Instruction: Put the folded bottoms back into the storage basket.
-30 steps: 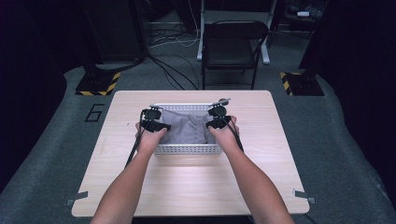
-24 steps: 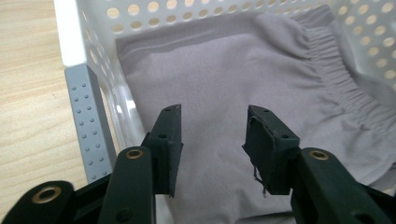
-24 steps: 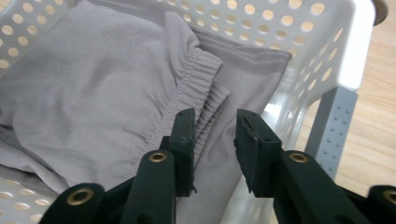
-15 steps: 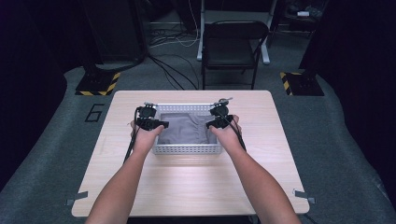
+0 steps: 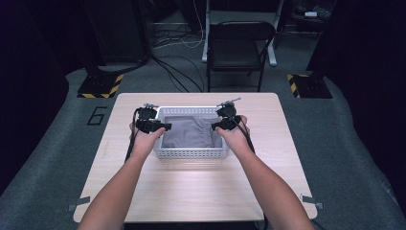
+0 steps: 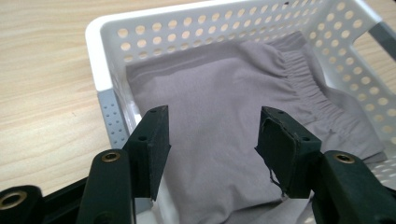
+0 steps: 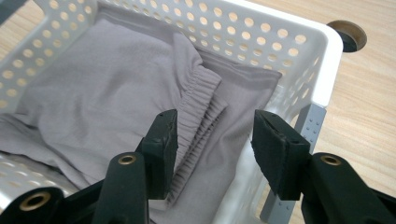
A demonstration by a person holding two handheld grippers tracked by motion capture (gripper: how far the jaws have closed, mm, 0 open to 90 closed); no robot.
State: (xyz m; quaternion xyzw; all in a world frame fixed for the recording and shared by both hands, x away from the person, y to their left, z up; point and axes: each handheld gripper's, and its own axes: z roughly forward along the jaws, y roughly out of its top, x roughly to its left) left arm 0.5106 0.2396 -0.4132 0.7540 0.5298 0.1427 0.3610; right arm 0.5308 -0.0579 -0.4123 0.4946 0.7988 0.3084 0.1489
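Grey garment (image 5: 189,133) lies crumpled, elastic waistband showing, inside white perforated basket (image 5: 191,153).

The high view is looking forward and down from above the person's side of the pale wooden table (image 5: 201,191), standing far enough back to be taking in the whole tabletop, the black folding chair (image 5: 237,48) beyond it and the grey carpeted floor. The left gripper view is riding close behind its own two black jaws, looking down between them onto the grey folded cloth garment (image 6: 224,121) lying inside the white perforated plastic basket (image 6: 112,32). The right gripper view is sitting just as near, facing the garment's gathered waistband between its jaws and the basket's corner beyond the right-hand jaw. All three views are sharing basket and garment.
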